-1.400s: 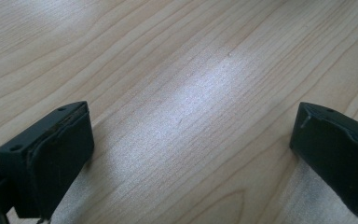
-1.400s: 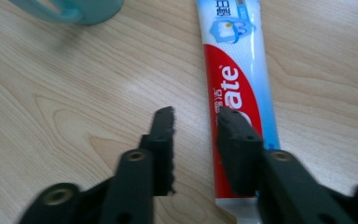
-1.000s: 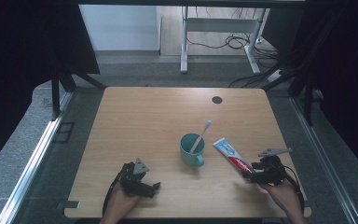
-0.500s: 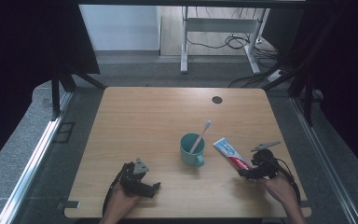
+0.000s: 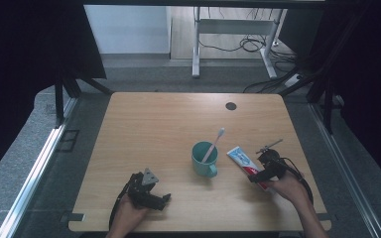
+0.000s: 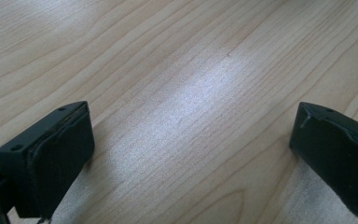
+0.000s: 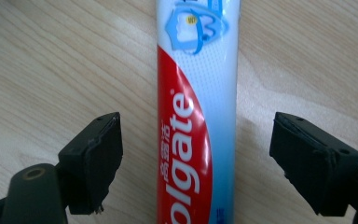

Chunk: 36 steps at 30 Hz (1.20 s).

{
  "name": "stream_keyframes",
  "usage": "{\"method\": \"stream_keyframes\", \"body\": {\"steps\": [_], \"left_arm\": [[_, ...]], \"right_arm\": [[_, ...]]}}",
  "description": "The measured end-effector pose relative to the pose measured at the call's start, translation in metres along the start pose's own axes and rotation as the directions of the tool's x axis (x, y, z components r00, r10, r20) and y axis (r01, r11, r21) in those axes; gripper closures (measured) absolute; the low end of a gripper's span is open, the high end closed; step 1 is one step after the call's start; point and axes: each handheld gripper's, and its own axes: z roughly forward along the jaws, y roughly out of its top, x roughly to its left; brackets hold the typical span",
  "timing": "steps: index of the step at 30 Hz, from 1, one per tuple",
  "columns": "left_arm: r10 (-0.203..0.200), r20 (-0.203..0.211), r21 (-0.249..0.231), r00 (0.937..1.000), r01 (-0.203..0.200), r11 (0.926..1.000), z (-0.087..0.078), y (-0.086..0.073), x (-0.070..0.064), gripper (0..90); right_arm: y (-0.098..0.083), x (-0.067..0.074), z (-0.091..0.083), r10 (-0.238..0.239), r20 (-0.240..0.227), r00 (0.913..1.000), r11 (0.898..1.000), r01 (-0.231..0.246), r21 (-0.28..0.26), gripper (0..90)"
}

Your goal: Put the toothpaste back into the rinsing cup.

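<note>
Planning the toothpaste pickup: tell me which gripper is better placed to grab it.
Right. The right gripper has its open jaws on either side of the Colgate toothpaste tube; the left gripper sits over bare table.

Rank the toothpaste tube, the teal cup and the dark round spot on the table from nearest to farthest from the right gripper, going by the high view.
1. Toothpaste tube: under the right gripper, between its open jaws.
2. Teal cup: to the gripper's left, mid-table, toothbrush standing in it.
3. Dark round spot: near the table's far edge.

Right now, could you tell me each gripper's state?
Left gripper: open, empty, above bare table.
Right gripper: open, jaws straddling the toothpaste tube.
</note>
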Motion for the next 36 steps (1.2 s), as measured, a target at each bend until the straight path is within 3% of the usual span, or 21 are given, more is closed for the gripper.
{"method": "stream_keyframes", "body": {"steps": [6,11,16,21,25,32,36], "left_arm": [[0.0,0.0,0.0,1.0,0.0,1.0,0.0,0.0,0.0,0.0],[0.001,0.0,0.0,1.0,-0.001,1.0,0.0,0.0,0.0,0.0],[0.004,0.0,0.002,1.0,-0.004,1.0,0.0,0.0,0.0,0.0],[0.004,0.0,0.002,1.0,-0.004,1.0,0.0,0.0,0.0,0.0],[0.004,-0.001,0.003,1.0,-0.004,1.0,0.0,0.0,0.0,0.0],[0.004,-0.001,0.002,1.0,-0.004,1.0,0.0,0.0,0.0,0.0],[0.004,0.0,0.002,1.0,-0.004,1.0,0.0,0.0,0.0,0.0]], "right_arm": [[0.015,0.003,0.003,-0.006,-0.003,1.0,0.998,0.006,0.067,24.1],[0.028,0.004,0.01,-0.019,0.011,0.9998,0.989,0.017,0.145,28.4],[0.039,0.009,0.017,-0.078,0.024,0.9967,0.977,0.071,0.2,31.3],[0.047,0.012,0.024,-0.11,0.046,0.9929,0.97,0.097,0.222,36.7],[0.052,0.011,0.028,-0.081,0.066,0.9945,0.968,0.063,0.242,44.8],[0.053,0.01,0.028,-0.051,0.07,0.9963,0.969,0.033,0.244,50.2],[0.053,0.011,0.023,-0.054,0.079,0.9954,0.97,0.034,0.239,61.3]]}}
